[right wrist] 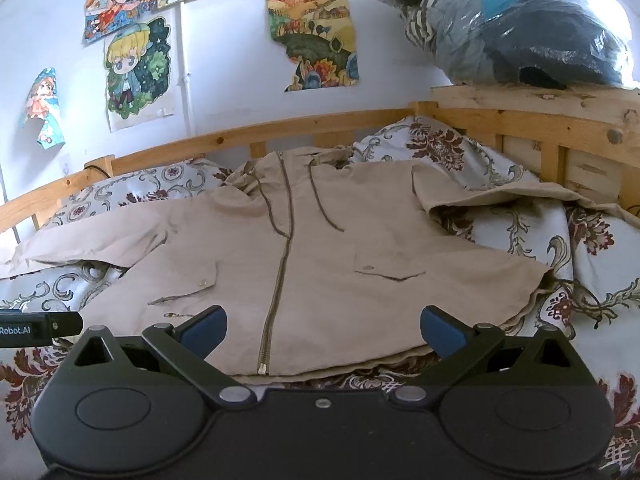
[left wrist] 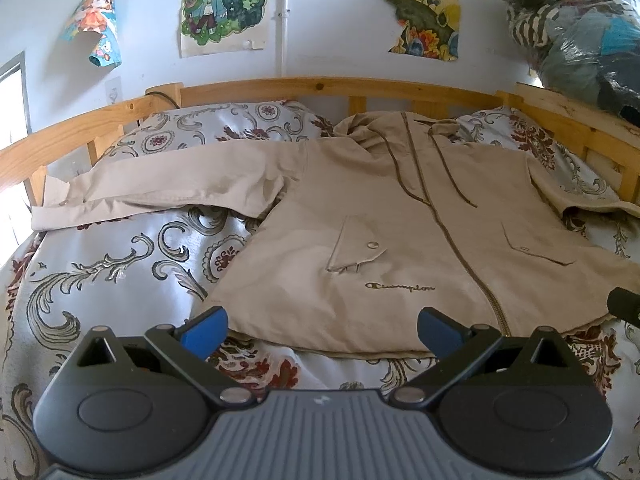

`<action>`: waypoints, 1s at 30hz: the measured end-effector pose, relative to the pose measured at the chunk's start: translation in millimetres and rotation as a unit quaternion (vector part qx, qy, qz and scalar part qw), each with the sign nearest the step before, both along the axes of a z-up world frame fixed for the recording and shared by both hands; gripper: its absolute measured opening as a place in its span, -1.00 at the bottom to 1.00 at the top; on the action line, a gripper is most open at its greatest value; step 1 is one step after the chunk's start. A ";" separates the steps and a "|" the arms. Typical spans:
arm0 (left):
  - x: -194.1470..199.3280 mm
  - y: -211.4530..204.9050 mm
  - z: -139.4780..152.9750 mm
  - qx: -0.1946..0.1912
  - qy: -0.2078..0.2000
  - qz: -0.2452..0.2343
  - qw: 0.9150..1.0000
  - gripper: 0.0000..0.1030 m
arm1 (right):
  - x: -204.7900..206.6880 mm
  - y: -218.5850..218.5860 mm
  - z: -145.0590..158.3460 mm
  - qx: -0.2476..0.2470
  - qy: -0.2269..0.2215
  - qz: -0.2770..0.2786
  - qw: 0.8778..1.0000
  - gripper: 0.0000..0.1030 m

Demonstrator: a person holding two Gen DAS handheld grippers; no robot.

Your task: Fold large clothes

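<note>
Left wrist view: the left gripper (left wrist: 322,330) hangs low over the near edge of the bed, its blue-padded fingers (left wrist: 204,330) spread wide apart and holding nothing. Just beyond them lies the beige jacket (left wrist: 400,240), face up and zipped, spread flat on the patterned bedspread (left wrist: 120,272). Its hem is nearest the camera and its hood (left wrist: 372,128) points toward the wooden headboard rail (left wrist: 320,84). One sleeve (left wrist: 160,188) stretches out to the left across the bedspread — the other runs off to the right. Embroidered lettering sits below the left-hand pocket flap (left wrist: 356,248). A dark tip of the other tool shows at the right edge. Drawings (left wrist: 222,4) are taped to the white wall, and a plastic bag of clothes (left wrist: 572,28) rests on the upper right frame.

Right wrist view: the right gripper (right wrist: 324,330) hovers over the jacket's hem, fingers (right wrist: 442,334) likewise wide open and empty. The jacket's zipper (right wrist: 280,276) runs up the middle between them. The right sleeve (right wrist: 500,196) lies over a raised fold of bedspread near the side rail (right wrist: 560,136). At the left edge — a black part of the left gripper, bearing white lettering, pokes in.
</note>
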State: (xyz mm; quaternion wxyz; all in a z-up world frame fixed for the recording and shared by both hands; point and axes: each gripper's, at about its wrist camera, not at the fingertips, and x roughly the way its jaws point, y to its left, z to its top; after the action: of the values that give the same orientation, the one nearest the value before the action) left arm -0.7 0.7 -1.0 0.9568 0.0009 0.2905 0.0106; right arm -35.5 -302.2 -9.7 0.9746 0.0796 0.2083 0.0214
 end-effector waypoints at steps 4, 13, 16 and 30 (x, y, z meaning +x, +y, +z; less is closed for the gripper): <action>-0.1 1.4 -0.3 -0.001 0.000 0.001 1.000 0.99 | -1.6 -0.7 0.0 0.000 -0.002 -0.002 1.000 0.99; 1.2 0.7 1.3 -0.005 0.003 0.007 1.000 0.99 | -1.5 -3.0 0.6 0.003 -0.002 -0.001 1.000 0.99; 1.6 0.7 1.2 -0.004 0.002 0.005 1.000 0.99 | -2.1 -3.8 0.8 0.003 -0.001 0.000 1.000 0.99; 0.3 -2.0 2.2 -0.015 0.006 -0.008 1.000 0.99 | -0.5 -2.2 1.5 0.003 0.001 -0.002 1.000 0.99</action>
State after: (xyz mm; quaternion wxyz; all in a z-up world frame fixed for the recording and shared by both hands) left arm -0.4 -1.3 1.2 0.9551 -0.0106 0.2960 -0.0015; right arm -36.1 -304.4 -8.2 0.9741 0.0831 0.2095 0.0196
